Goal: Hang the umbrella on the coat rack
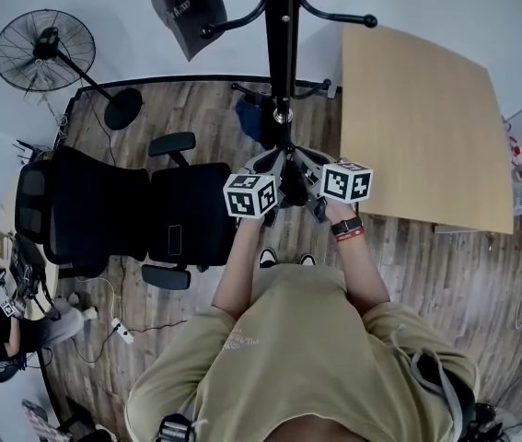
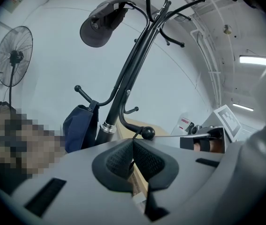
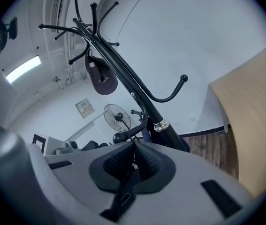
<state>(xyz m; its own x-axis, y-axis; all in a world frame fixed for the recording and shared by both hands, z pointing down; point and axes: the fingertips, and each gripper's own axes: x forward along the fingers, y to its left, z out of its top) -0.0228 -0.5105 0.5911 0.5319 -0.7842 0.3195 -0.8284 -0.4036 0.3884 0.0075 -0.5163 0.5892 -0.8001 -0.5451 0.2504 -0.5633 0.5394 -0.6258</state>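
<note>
Showing two claws: left claw (image 2: 133, 150) and right claw (image 3: 134, 150), each pinched closed on one umbrella cord (image 2: 136, 136) beside one coat rack hook (image 2: 148, 133).

Fan (image 1: 44, 52): a black standing fan with a round cage, on a round base by the wall at the far left.
Office chair (image 1: 122, 215): black with armrests, on the floor between the fan and the table.
Table (image 1: 417, 127): a pale wood top, bare, off to the right.
Cap (image 2: 100, 27): dark, hanging high up.
Bag (image 2: 79, 125): navy blue, hanging low down.
Floor (image 1: 445, 274): wood planks.
Power strip (image 1: 121, 330): white, lying on the floor with its cable trailing.
</note>
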